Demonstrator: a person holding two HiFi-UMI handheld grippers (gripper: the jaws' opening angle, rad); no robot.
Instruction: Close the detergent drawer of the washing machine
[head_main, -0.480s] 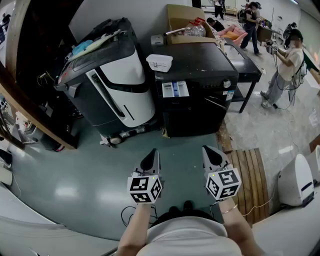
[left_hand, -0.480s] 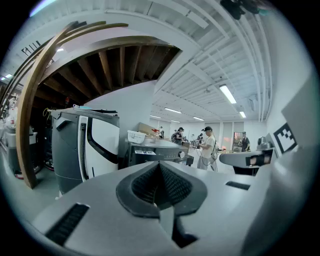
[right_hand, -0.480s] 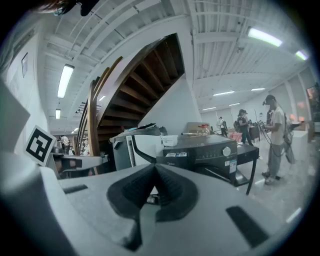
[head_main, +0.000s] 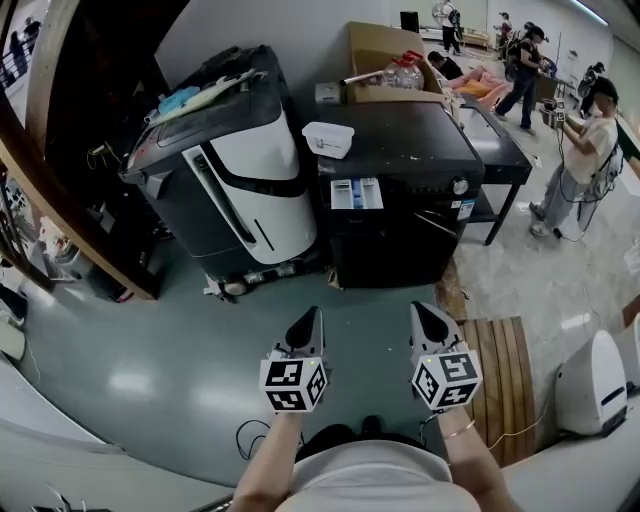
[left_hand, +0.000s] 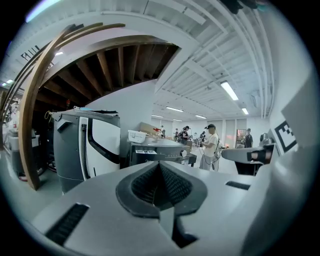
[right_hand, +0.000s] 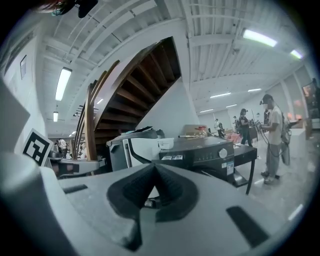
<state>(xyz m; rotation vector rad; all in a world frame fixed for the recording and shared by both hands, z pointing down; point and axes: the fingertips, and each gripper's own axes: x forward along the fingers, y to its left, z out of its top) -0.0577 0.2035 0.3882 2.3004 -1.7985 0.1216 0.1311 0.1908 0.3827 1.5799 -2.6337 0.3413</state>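
Observation:
A black washing machine (head_main: 405, 190) stands ahead of me, its door facing me. Its detergent drawer (head_main: 356, 193) is pulled out at the top left of the front, showing white and blue compartments. The same machine (left_hand: 160, 155) shows small in the left gripper view and the washing machine (right_hand: 200, 152) again in the right gripper view. My left gripper (head_main: 308, 322) and right gripper (head_main: 424, 315) hang side by side over the green floor, well short of the machine. Both are shut with nothing between the jaws.
A grey and white appliance (head_main: 225, 160) stands left of the washer. A white tub (head_main: 328, 139) sits on the washer's top and a cardboard box (head_main: 390, 60) behind it. A black table (head_main: 500, 135) is to the right, wooden slats (head_main: 500, 380) lie on the floor, and people (head_main: 585, 150) stand at far right.
The view has shifted slightly toward the machine; both grippers sit a little lower in the picture and stay shut. The drawer stays pulled out.

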